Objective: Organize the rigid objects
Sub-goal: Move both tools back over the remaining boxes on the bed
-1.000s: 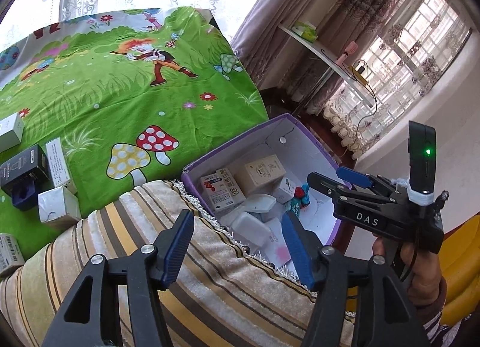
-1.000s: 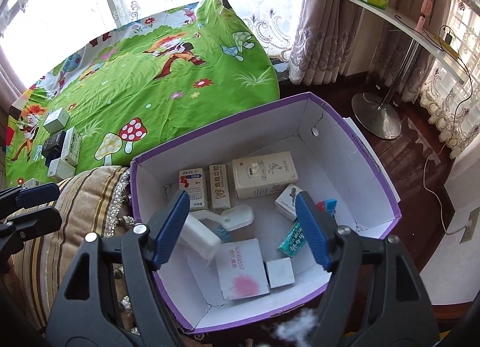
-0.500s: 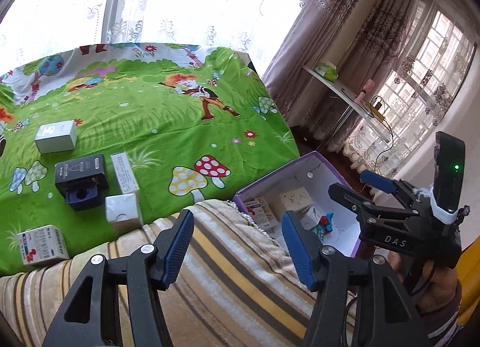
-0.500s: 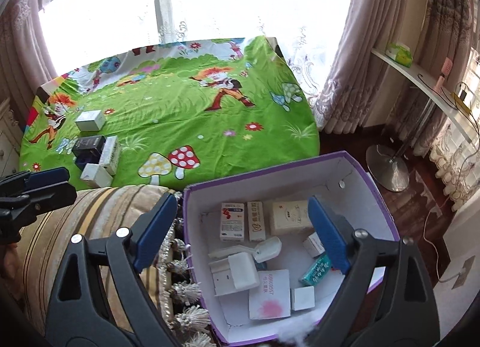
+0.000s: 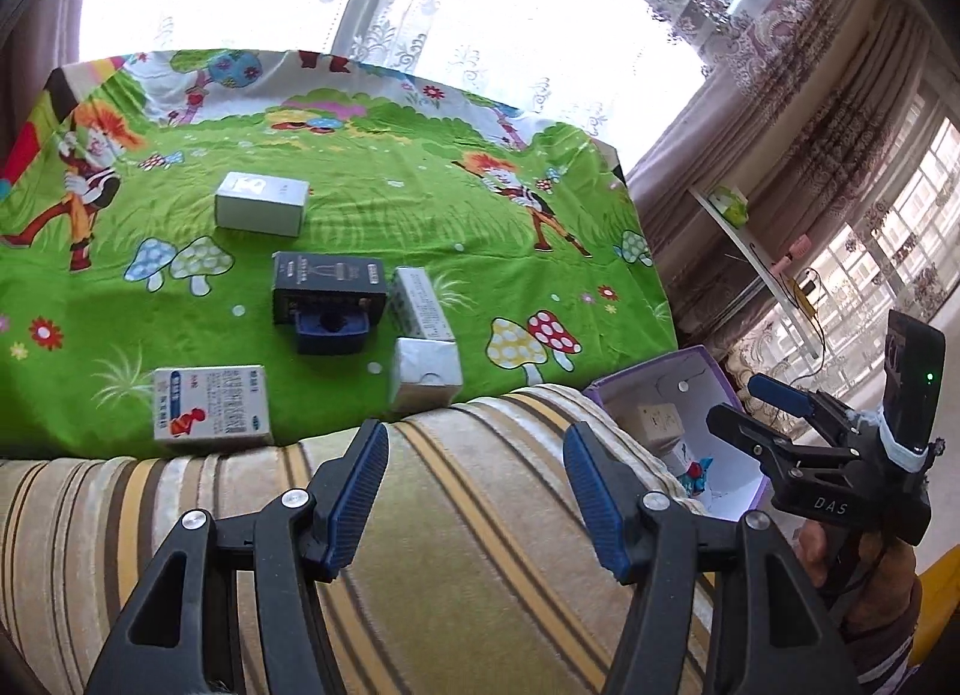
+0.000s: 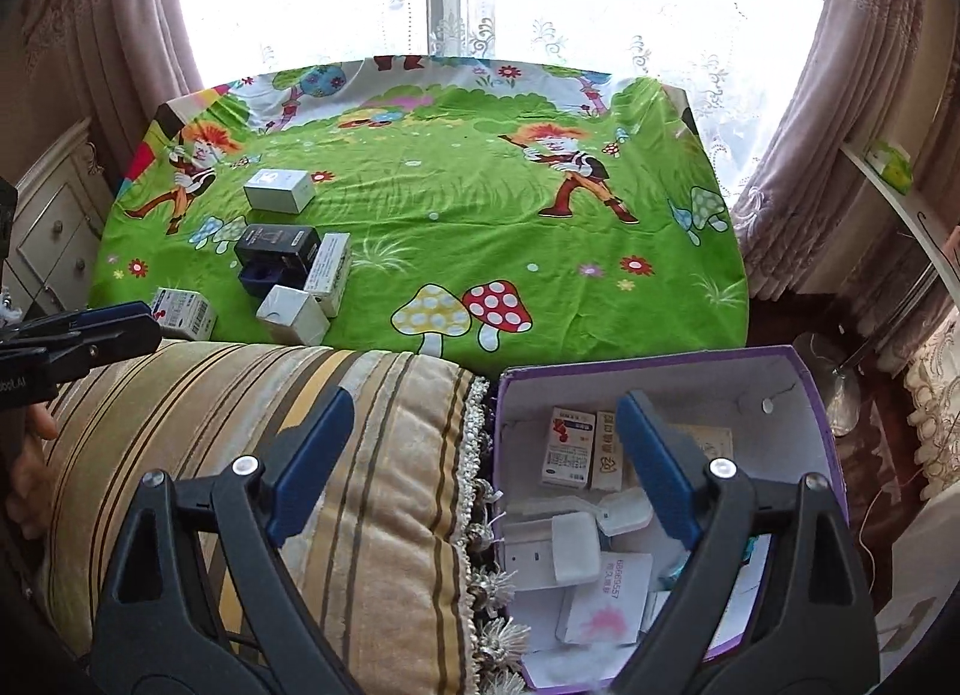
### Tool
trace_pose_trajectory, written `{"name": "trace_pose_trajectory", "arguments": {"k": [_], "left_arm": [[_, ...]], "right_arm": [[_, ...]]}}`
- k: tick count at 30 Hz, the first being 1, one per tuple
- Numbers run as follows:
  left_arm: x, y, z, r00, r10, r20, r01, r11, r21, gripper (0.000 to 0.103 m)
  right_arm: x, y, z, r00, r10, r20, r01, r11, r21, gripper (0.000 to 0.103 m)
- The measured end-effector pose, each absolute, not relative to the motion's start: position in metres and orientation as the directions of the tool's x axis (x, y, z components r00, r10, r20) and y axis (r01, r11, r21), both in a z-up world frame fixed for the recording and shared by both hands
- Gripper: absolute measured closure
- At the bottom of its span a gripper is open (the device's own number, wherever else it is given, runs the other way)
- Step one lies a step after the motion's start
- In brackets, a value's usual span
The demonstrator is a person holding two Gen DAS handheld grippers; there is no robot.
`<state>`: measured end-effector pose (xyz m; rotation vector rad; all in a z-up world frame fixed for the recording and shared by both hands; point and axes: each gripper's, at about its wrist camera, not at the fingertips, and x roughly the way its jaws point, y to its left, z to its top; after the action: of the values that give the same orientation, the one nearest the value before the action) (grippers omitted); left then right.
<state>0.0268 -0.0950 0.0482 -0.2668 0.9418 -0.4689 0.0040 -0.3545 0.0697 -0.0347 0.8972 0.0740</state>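
Several small boxes lie on the green cartoon sheet (image 5: 420, 203): a white box (image 5: 262, 204), a black box (image 5: 329, 287) with a blue tray (image 5: 330, 332) in front of it, a narrow white box (image 5: 420, 302), a silvery box (image 5: 425, 374) and a medicine box (image 5: 210, 402). My left gripper (image 5: 474, 467) hangs open and empty over the striped cushion (image 5: 480, 575), short of those boxes. My right gripper (image 6: 483, 425) stands wide open and empty, above the cushion's fringe and the purple box (image 6: 660, 362), which holds several small packages.
The striped cushion (image 6: 270, 455) lies between me and the sheet. A white dresser (image 6: 54, 227) stands at the left, curtains and a window behind the bed. A shelf (image 6: 900, 197) and a lamp base (image 6: 834, 389) on the dark floor are at the right.
Both grippers have swung left from the purple box toward the bed, so the boxes on the sheet now sit mid-view. The right jaws have spread wider.
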Motion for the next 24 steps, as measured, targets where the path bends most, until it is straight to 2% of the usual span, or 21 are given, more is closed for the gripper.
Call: {"name": "trace_pose_trajectory", "arguments": {"k": [9, 16, 20, 24], "left_arm": [[0.042, -0.055, 0.026, 0.467, -0.435, -0.770, 0.114, 0.893, -0.435, 0.041], [0.055, -0.033, 0.008, 0.429, -0.353, -0.832, -0.001, 0.920, -0.391, 0.041], [0.065, -0.025, 0.005, 0.425, -0.288, -0.858, -0.040, 0.941, -0.335, 0.027], [0.078, -0.025, 0.000, 0.401, -0.241, -0.884, -0.042, 0.959, -0.281, 0.023]], "right_arm": [[0.022, -0.334, 0.064, 0.571, 0.114, -0.813, -0.148, 0.988, 0.034, 0.012], [0.043, -0.318, 0.056, 0.515, 0.188, -0.837, -0.175, 0.978, 0.112, 0.012], [0.057, -0.301, 0.050, 0.480, 0.195, -0.855, -0.204, 0.973, 0.107, 0.012], [0.073, -0.287, 0.042, 0.429, 0.222, -0.875, -0.216, 0.966, 0.139, 0.012]]}}
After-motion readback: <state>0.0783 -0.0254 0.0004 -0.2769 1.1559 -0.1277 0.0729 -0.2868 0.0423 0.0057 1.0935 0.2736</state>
